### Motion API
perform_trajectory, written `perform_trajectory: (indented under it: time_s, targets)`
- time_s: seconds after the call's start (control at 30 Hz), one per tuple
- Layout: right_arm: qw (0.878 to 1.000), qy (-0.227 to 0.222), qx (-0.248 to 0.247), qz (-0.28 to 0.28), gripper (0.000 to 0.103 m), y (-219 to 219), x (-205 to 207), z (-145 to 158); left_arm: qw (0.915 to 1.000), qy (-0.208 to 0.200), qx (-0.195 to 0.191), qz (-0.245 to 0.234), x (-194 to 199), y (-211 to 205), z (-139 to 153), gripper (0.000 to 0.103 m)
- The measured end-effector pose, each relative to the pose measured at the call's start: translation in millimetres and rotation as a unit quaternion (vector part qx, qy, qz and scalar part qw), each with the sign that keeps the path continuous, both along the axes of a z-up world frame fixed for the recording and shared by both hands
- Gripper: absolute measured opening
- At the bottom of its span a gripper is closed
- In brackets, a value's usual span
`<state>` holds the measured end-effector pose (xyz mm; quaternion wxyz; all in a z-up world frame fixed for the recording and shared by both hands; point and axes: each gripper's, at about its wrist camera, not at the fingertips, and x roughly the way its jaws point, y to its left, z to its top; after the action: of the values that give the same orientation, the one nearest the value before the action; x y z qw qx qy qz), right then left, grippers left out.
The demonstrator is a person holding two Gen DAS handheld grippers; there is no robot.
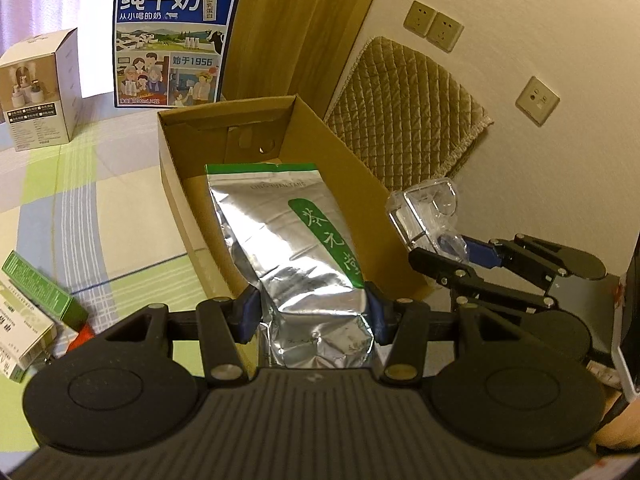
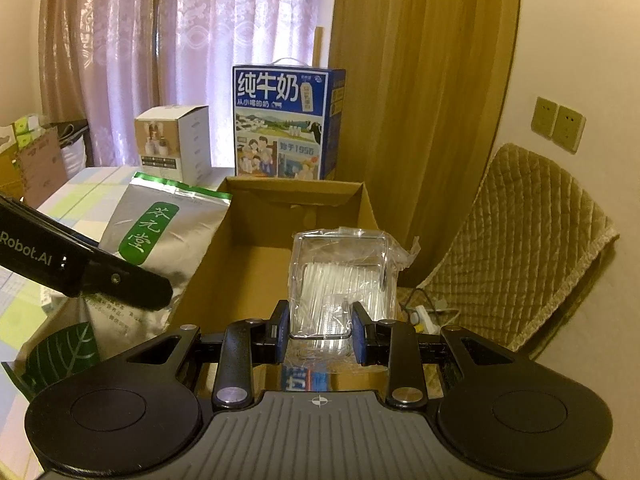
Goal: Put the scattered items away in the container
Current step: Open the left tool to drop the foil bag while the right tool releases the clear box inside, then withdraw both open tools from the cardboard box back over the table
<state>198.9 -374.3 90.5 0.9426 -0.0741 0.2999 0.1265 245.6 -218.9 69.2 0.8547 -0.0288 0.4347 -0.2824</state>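
Silver foil pouch [image 1: 280, 248] clamped in left gripper [image 1: 312, 312] jaws, held above open cardboard box [image 1: 176, 168]. Clear plastic case [image 2: 340, 280] clamped in right gripper [image 2: 320, 336] jaws, over box's right side. Blue milk carton [image 1: 172, 36] beyond on table [image 1: 100, 200].

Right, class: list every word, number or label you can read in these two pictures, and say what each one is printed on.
"纯牛奶", "从小喝的奶", "始于1956": blue milk carton.
"Robot.AI": left gripper, seen in the right wrist view.
Green brush characters on the silver foil pouch: too stylised to read surely.
Small print on the white box and the green boxes: too small.
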Motion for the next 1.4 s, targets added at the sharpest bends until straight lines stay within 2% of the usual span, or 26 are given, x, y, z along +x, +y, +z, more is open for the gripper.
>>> perform_trajectory:
  time_s: [0.4, 0.77, 0.93, 1.4]
  targets:
    - [1.000, 0.006, 0.000, -0.007, 0.028, -6, 39, -7, 0.9994, 0.014, -0.020, 0.026, 48, -7, -14, 0.047]
    - [1.000, 0.018, 0.002, -0.013, 0.028, -10, 60, -22, 0.9984, 0.022, -0.033, 0.040, 71, -18, -28, 0.047]
    - [1.000, 0.023, 0.002, -0.012, 0.028, -9, 63, -26, 0.9975, 0.024, -0.037, 0.056, 80, -18, -35, 0.050]
    - [0.999, 0.033, 0.011, -0.001, 0.028, 1, 65, -32, 0.9964, -0.014, -0.027, 0.078, 44, 19, -24, 0.053]
